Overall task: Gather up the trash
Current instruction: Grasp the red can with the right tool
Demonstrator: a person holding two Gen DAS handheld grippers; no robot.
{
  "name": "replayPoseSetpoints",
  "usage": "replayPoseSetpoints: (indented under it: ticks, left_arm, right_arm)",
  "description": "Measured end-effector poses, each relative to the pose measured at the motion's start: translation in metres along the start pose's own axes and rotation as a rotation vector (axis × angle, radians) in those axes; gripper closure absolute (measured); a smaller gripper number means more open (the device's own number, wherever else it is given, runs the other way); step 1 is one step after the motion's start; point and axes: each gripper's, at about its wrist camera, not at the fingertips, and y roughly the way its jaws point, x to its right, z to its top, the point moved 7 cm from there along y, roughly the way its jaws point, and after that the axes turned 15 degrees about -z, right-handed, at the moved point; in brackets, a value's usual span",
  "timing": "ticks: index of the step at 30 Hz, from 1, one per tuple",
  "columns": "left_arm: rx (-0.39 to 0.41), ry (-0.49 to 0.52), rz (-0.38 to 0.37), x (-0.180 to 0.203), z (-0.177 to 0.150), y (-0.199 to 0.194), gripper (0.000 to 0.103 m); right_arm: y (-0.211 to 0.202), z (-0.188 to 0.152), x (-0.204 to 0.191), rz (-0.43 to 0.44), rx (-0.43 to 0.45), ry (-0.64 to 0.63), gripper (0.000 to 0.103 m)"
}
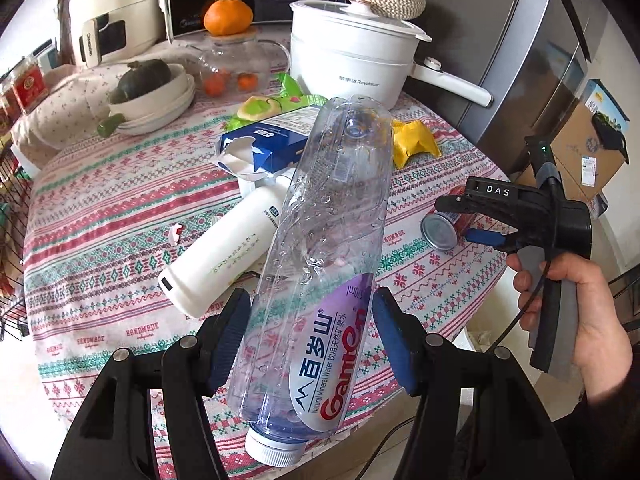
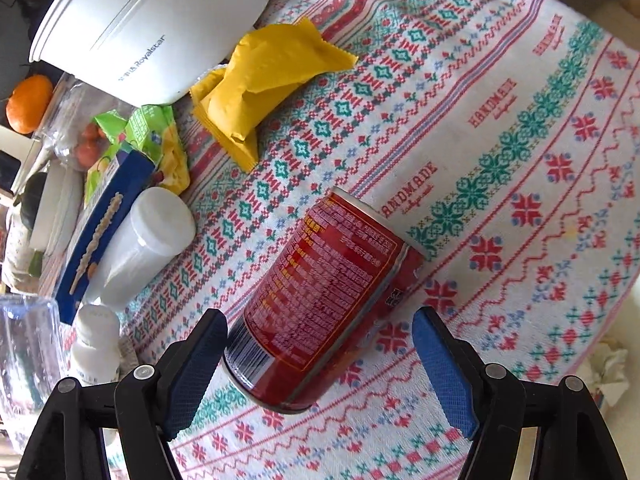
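The clear water bottle sits clenched between the blue pads of the left gripper, cap end toward the camera and base pointing off to twelve o'clock, lifted clear of the patterned tablecloth. It looks empty but for droplets, so it should be light and apt to buckle if squeezed harder. Under and behind it, at about ten o'clock, lie a white bottle and a torn blue carton, with a green wrapper beyond them and a yellow wrapper at one o'clock. The second piece of trash in play is the red can, lying on its side on the cloth. The right gripper hangs over it with jaws released, standing wide on either side of the can's near end; the left pad looks close to the can's wall, the right one well apart. So the step in hand, as I read it, is a first item already picked up while the other hand lines up on the can. The next move calls for settling lower so the pads straddle the can's round body squarely, then closing; a skewed bite could roll it away. Further out stand a white cooker pot at twelve o'clock and an orange at eleven. No bin shows clearly in either view.
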Motion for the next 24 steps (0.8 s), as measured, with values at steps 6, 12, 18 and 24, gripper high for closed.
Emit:
replayPoseSetpoints:
  ticks: [6, 12, 18, 24]
  left_arm:
    - [0.005, -0.008, 0.005, -0.004, -0.001, -0.003, 0.037]
    - [0.023, -0.015, 0.000, -0.002, 0.001, -0.007, 0.037]
    - [0.043, -0.017, -0.021, 0.004, 0.002, -0.011, 0.037]
    - [0.052, -0.009, -0.055, 0.016, 0.001, -0.014, 0.037]
  right_arm:
    - [0.009, -0.002, -0.009, 0.063, -0.032, 0.022, 0.043]
    - [0.004, -0.005, -0.014, 0.050, -0.030, -0.013, 0.043]
    - [-0.020, -0.007, -0.014, 0.067, 0.009, -0.076, 0.044]
    - [-0.053, -0.013, -0.004, 0.092, 0.053, -0.126, 0.044]
